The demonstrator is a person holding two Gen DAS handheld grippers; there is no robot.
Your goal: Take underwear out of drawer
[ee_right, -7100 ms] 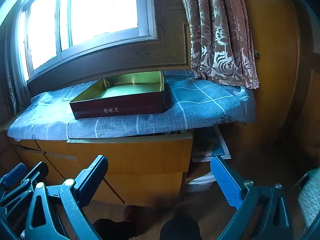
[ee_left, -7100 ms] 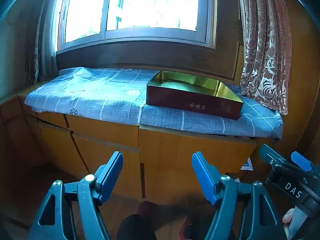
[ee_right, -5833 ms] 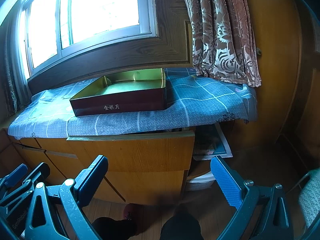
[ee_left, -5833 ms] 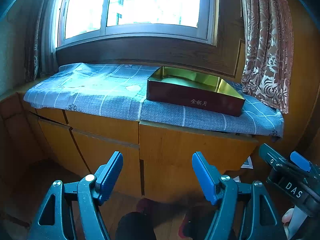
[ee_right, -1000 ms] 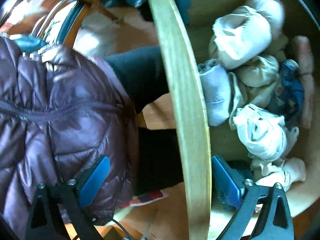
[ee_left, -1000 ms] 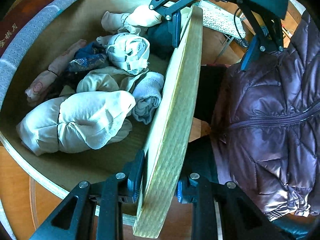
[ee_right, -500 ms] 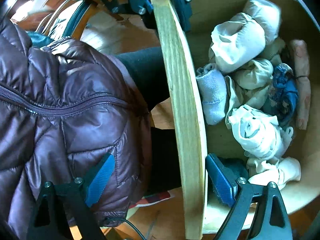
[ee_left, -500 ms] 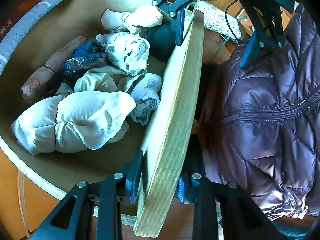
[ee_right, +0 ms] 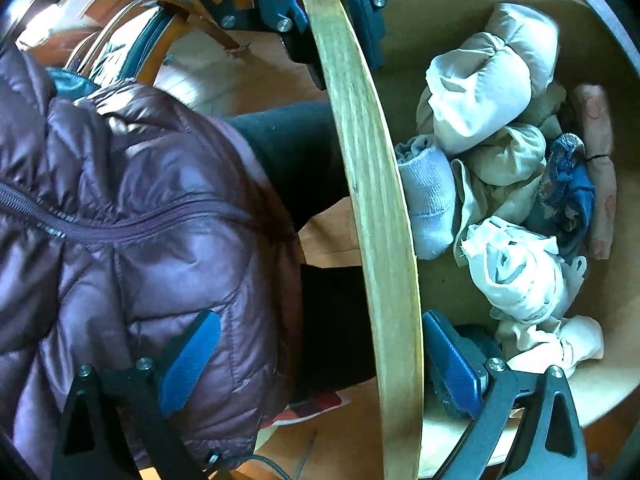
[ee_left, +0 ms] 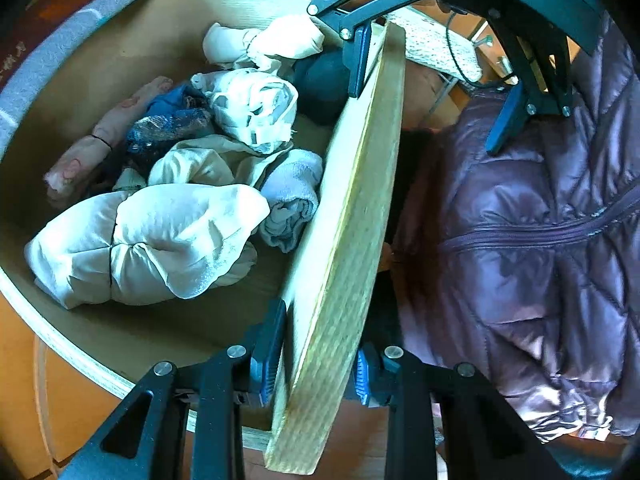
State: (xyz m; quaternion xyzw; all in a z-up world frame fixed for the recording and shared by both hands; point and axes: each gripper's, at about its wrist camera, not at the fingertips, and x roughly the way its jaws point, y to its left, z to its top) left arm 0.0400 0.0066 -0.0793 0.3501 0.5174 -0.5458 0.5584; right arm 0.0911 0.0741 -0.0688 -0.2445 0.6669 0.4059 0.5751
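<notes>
The wooden drawer (ee_left: 120, 364) stands pulled out, full of rolled underwear and socks. A large cream bundle (ee_left: 160, 240) lies nearest, with a white bundle (ee_left: 252, 108), a blue patterned piece (ee_left: 168, 124), a pink roll (ee_left: 100, 144) and a pale blue sock (ee_left: 292, 196) behind it. My left gripper (ee_left: 316, 368) is shut on the drawer's front board (ee_left: 352, 200). My right gripper (ee_right: 320, 364) straddles the same board (ee_right: 376, 200), open. One of its fingers is inside the drawer by a dark bundle, the other outside against the jacket.
A person in a purple quilted jacket (ee_left: 540, 240) and black trousers (ee_right: 304, 152) stands close against the drawer front. A grey checked cloth (ee_left: 60, 40) hangs over the cabinet top above the drawer. A chair frame (ee_right: 160, 12) and wooden floor lie behind the person.
Seconds ago both grippers hung open facing the closed cabinet. Now the drawer is out, and over the last second it crept slightly toward the person. The left gripper has kept its hold.
</notes>
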